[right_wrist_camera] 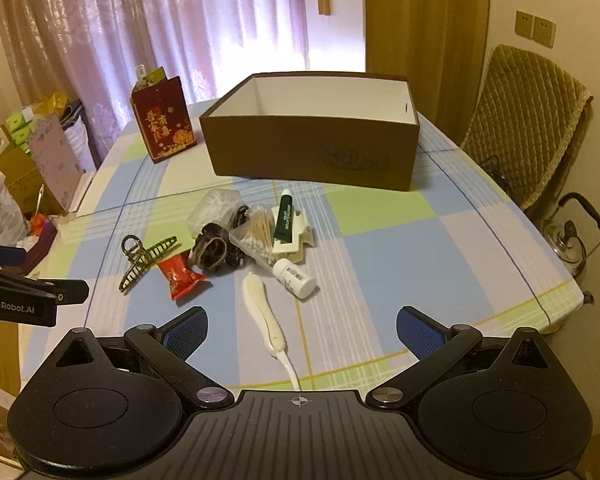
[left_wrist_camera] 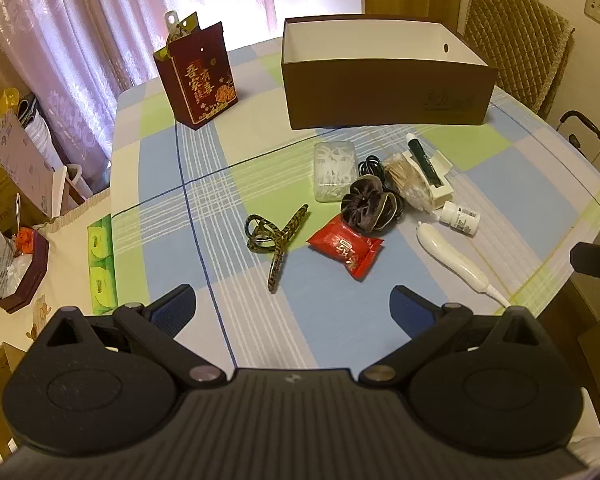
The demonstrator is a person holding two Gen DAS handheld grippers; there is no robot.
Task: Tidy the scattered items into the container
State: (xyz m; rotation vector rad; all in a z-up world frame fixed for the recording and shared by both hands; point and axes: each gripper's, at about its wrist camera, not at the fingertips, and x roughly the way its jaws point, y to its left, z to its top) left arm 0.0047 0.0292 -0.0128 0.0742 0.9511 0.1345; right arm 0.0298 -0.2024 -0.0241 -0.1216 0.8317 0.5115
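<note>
Brown box (right_wrist_camera: 312, 156) floor hidden behind its wall; both grippers' fingers (left_wrist_camera: 172, 310) (right_wrist_camera: 418, 334) wide apart, empty.

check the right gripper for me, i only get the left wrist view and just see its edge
Observer: The right gripper is open and holds nothing. In its own view the wand lies ahead, between its fingers.
Operator: anything off the table's right side
Observer: A metal kettle stands beside the chair, lower than the table edge.
Operator: does my left gripper show from there
Observer: Yes. The left gripper shows side-on at the left edge of the right wrist view, and its body reads GenRobot.AI.
</note>
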